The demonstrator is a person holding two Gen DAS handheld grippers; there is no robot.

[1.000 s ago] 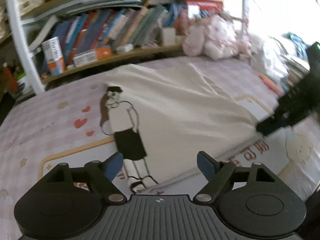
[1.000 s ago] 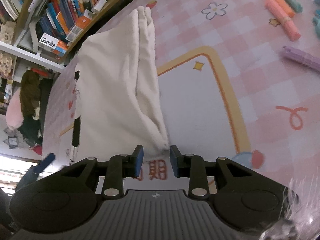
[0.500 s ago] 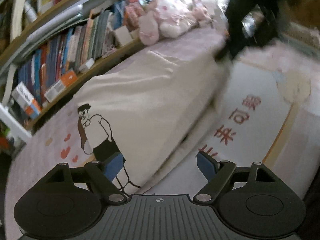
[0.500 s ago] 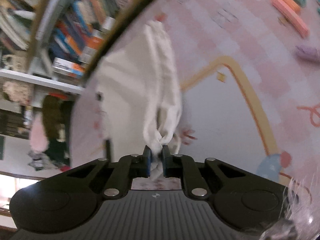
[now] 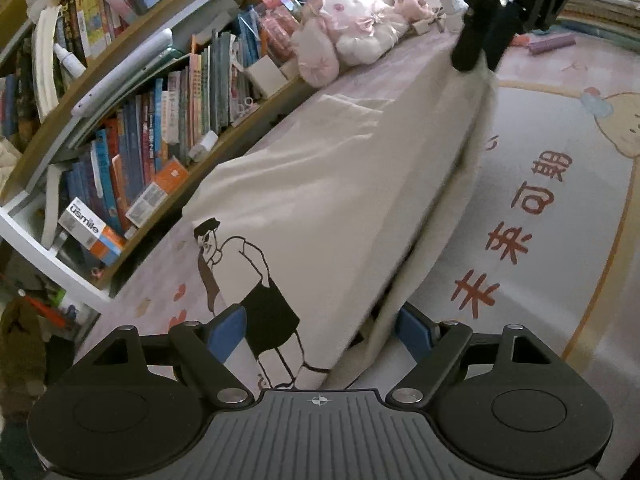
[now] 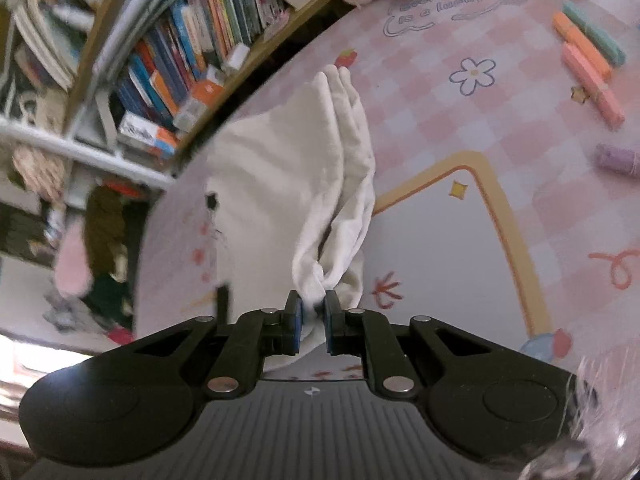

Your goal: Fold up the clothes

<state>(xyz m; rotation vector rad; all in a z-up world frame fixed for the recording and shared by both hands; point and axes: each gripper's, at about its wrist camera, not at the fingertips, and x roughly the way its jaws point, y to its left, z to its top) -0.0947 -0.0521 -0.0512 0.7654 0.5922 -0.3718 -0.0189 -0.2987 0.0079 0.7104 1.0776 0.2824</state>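
A cream T-shirt [image 5: 320, 184] with a cartoon figure printed on it lies on the pink patterned mat [image 5: 560, 240]. My left gripper [image 5: 320, 330] is open, its blue pads on either side of the shirt's near hem, the cloth lying between them. My right gripper [image 6: 313, 312] is shut on a bunched corner of the shirt [image 6: 332, 168] and holds it lifted off the mat. In the left wrist view the right gripper [image 5: 478, 54] appears at the far end, pinching the raised edge.
A bookshelf [image 5: 152, 120] packed with books runs along the far side of the mat, with pink plush toys [image 5: 352, 40] beside it. Several coloured highlighter pens [image 6: 588, 64] and a purple one [image 6: 616, 158] lie on the mat to the right.
My right gripper closed on the shirt's corner and lifted it, raising that edge. My left gripper moved in so the near hem now sits between its open fingers.
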